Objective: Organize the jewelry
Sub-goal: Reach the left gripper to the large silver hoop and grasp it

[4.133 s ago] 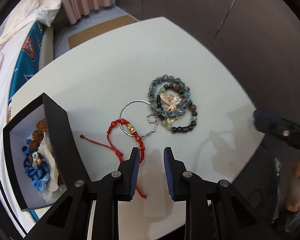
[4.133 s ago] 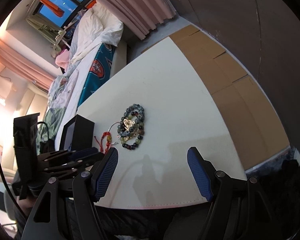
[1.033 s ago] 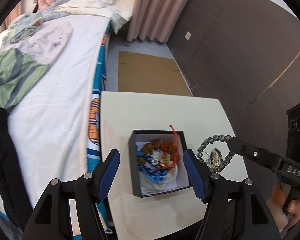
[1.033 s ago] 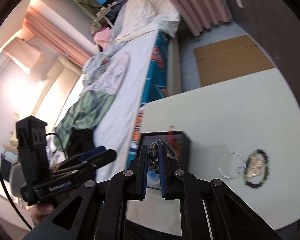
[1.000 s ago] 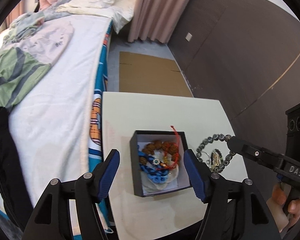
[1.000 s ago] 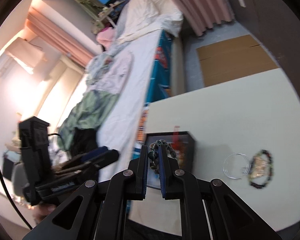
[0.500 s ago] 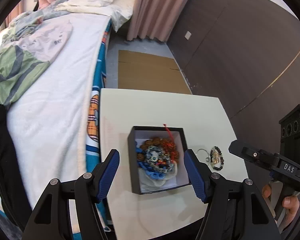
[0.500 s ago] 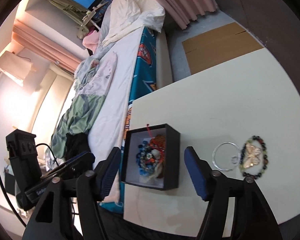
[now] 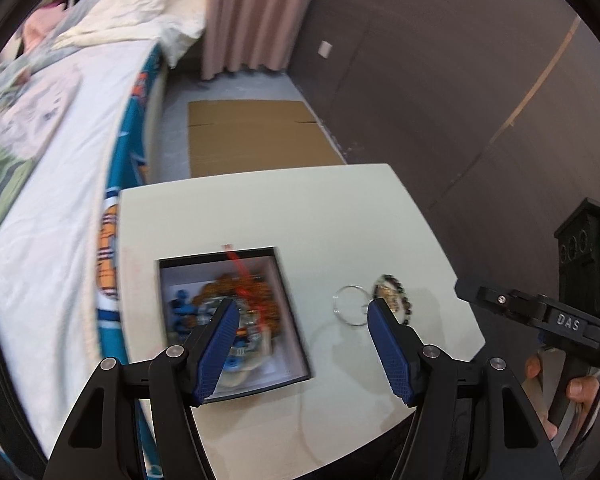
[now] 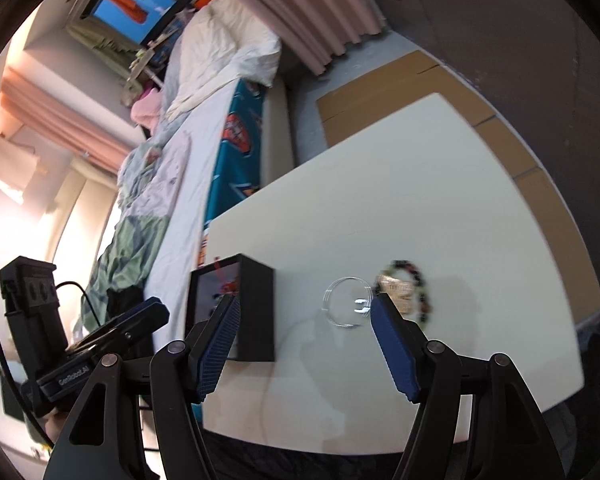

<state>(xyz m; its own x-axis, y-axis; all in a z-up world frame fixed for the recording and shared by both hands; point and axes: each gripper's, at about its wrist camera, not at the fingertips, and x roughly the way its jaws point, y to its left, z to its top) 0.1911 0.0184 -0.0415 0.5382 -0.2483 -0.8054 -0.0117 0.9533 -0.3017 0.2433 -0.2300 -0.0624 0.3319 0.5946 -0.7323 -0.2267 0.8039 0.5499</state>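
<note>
Jewelry: most pieces lie heaped in the black box (image 9: 236, 312), lower centre of the left wrist view. A wire hoop (image 10: 346, 302) and a beaded bracelet (image 10: 406, 286) lie loose on the white table (image 10: 420, 184), just right of the box. Right gripper (image 10: 304, 344) and left gripper (image 9: 298, 346) both gape, nothing between the jaws. Step in hand, as judged: fetching the next loose piece. Next move calls for lowering over the thin hoop.

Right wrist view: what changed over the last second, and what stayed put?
The right gripper let go of the grey bead bracelet it carried; that bracelet now lies in the black box with the other pieces. The gripper is open and empty, swung toward the silver hoop and the dark beaded bracelet. The left gripper stayed open and empty. Hoop, beaded bracelet and box kept their places on the table.
</note>
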